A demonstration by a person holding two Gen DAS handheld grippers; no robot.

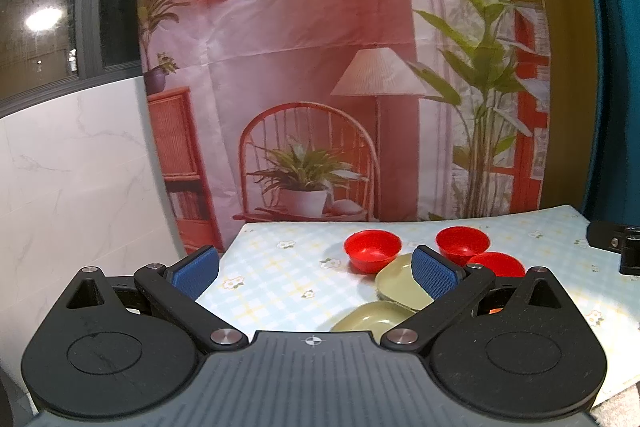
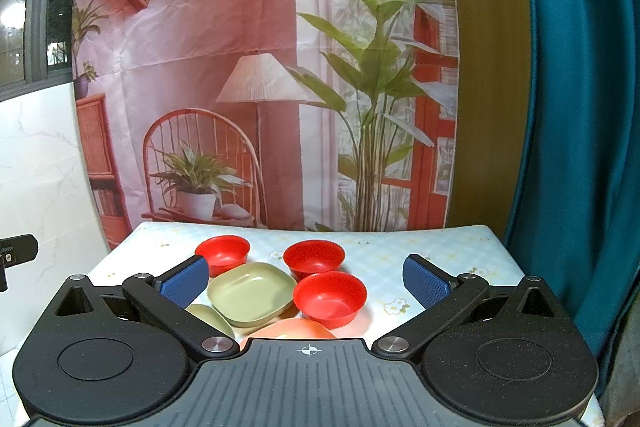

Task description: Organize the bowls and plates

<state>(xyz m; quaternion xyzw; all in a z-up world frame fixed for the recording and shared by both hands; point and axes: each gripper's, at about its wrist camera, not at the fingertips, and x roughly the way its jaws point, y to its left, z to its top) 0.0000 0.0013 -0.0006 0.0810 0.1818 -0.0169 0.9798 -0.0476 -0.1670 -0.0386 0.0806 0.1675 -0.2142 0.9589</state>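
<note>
Right gripper (image 2: 307,281) was spread wide and empty above the table (image 2: 460,247); left gripper (image 1: 316,269) likewise (nothing between the pads). Three red bowls (image 2: 330,293) sat at 12 to 1 o'clock of a green plate (image 2: 250,291); a second green plate (image 2: 212,319) lay at its 7 o'clock, a pink plate (image 2: 288,329) at 5.

Bowls (image 2: 314,259) behind plates (image 2: 251,291)

A staged home-like set rather than a real room: a creased printed backdrop (image 2: 240,67) of a living room hangs behind a counter (image 2: 440,251) with a floral checked cloth, beside marble-look wall tiles (image 1: 72,167).
</note>
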